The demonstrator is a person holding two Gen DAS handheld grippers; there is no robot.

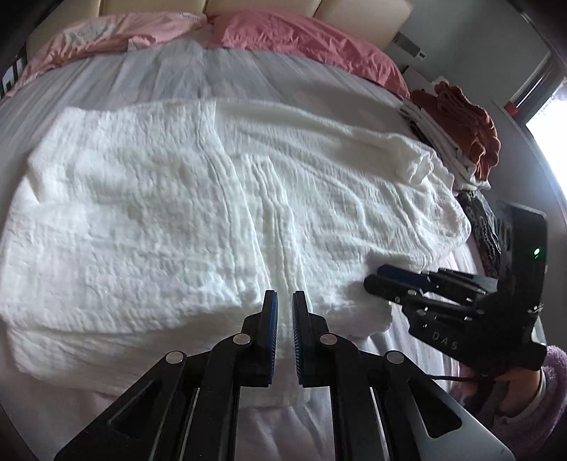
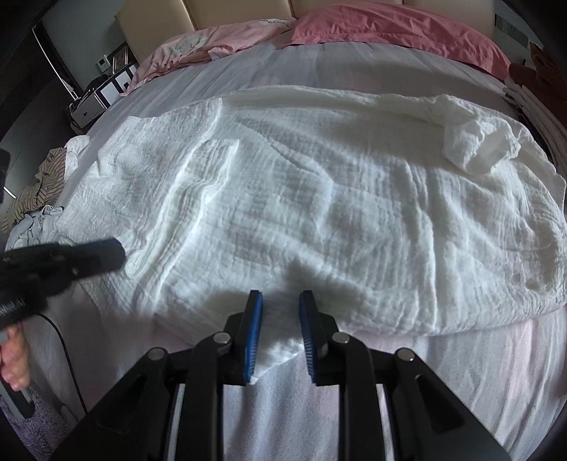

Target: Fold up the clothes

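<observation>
left tongs (image 1: 284,301) nearly shut, empty; right tongs (image 2: 280,301) pinch white garment (image 2: 319,198).

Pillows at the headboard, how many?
2. A pale pink pillow lies on the left, a darker pink pillow on the right, side by side against the headboard. More could be hidden outside the frame.

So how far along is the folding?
Done: a stack of folded clothes sits at the bed's edge. In hand: a white garment lies spread out, a fold already laid across it; the right gripper has its near edge between its fingers, while the left gripper, nearly shut, holds nothing. Left: finishing this one, plus a heap of unfolded clothes.
</observation>
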